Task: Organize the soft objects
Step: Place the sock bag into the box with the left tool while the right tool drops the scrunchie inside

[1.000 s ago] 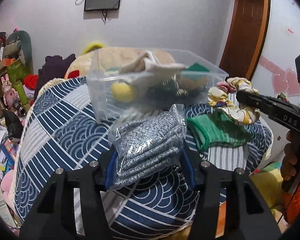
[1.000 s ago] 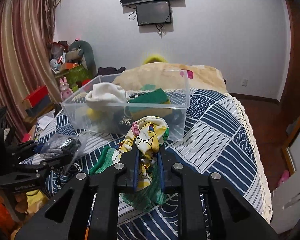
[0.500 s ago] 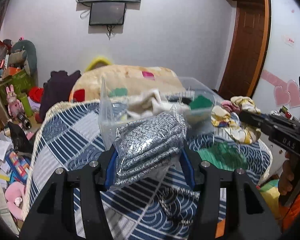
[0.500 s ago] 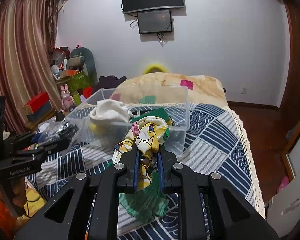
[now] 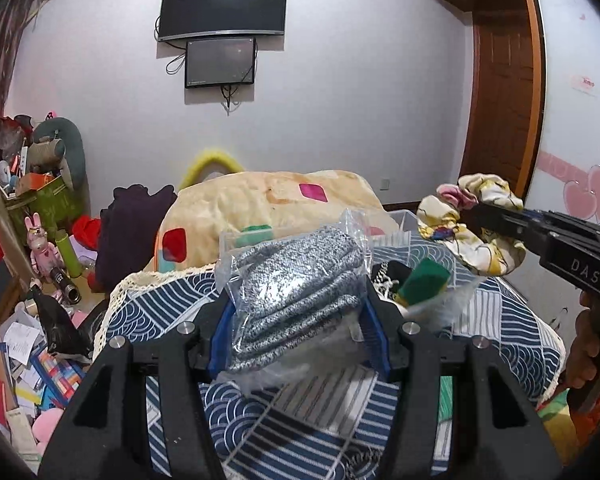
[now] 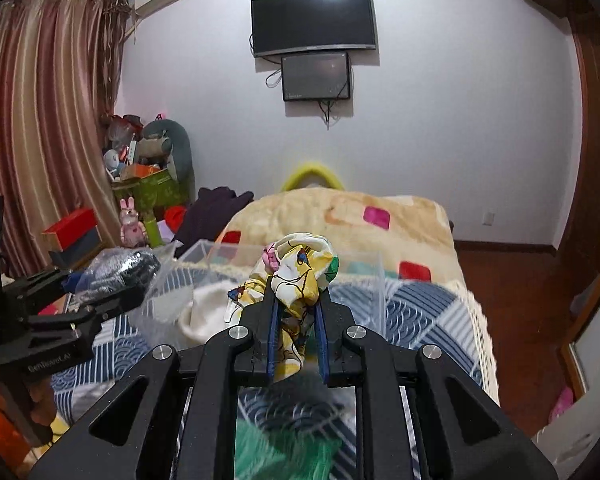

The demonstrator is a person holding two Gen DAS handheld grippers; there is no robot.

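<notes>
My left gripper (image 5: 298, 312) is shut on a clear bag of grey knit cloth (image 5: 292, 284) and holds it up above the bed; it also shows in the right wrist view (image 6: 116, 270). My right gripper (image 6: 296, 304) is shut on a yellow printed scrunchie (image 6: 296, 276), also raised, seen at the right of the left wrist view (image 5: 472, 224). A clear plastic bin (image 6: 364, 280) sits on the blue patterned bedspread (image 5: 292, 412) ahead, holding a white cloth (image 6: 204, 316) and a green sponge (image 5: 422, 280). A green knit piece (image 6: 276, 452) lies below the right gripper.
A beige blanket with coloured squares (image 6: 340, 216) lies behind the bin. Toys, boxes and papers clutter the floor at the left (image 5: 40, 272). Two screens (image 6: 314, 20) hang on the far wall. A wooden door (image 5: 500, 100) stands at the right.
Both grippers have risen from the bedspread with their loads. The views tilted up, so the bin now sits lower and the wall screens show.
</notes>
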